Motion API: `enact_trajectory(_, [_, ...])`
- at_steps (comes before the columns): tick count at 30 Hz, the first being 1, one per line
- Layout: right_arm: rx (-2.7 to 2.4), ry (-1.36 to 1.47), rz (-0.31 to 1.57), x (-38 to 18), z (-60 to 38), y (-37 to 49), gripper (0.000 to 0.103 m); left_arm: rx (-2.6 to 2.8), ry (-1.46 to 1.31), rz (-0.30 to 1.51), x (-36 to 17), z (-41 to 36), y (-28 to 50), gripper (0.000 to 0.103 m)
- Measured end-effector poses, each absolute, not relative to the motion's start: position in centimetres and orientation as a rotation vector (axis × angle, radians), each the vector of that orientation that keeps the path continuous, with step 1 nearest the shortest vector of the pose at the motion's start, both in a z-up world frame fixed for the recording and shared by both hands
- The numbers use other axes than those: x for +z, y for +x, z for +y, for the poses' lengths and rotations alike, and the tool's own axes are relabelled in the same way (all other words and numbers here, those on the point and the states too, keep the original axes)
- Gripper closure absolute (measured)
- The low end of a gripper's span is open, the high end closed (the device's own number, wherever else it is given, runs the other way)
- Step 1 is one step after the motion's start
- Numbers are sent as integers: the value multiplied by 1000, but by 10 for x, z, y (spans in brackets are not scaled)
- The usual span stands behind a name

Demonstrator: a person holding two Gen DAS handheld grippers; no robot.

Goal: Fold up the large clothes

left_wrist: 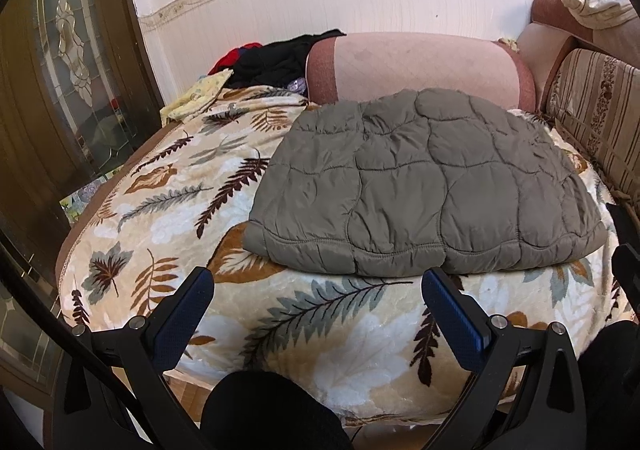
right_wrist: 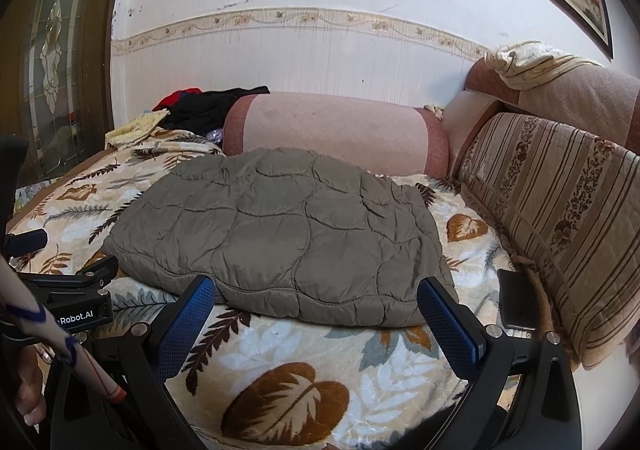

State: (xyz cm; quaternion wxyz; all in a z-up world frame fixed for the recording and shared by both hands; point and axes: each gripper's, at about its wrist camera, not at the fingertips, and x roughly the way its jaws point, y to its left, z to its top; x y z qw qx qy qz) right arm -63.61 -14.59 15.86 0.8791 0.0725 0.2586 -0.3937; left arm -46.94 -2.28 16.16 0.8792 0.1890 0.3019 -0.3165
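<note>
Jacket (left_wrist: pixel 424 186), folded, lies on leaf-print blanket (left_wrist: pixel 168 218) before pink bolster (left_wrist: pixel 416 66); both grippers (left_wrist: pixel 316 286) (right_wrist: pixel 316 296) gape empty.

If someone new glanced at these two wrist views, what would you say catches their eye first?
First the grey-green quilted jacket, lying folded into a puffy pad in the middle of the leaf-patterned blanket. Next the blue-padded left gripper and right gripper, both open and empty just short of its near edge. Behind it a pink bolster cushion lies along the wall, with a heap of dark clothes to its left.
</note>
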Motion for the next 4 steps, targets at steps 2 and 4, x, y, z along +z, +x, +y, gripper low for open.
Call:
enact_trajectory(2, [-817, 149, 525, 163, -142, -639, 0, -689, 372, 634, 167, -17, -472, 0])
enact_trajectory(4, [-792, 163, 513, 166, -139, -643, 0, -691, 367, 639, 172, -14, -470, 0])
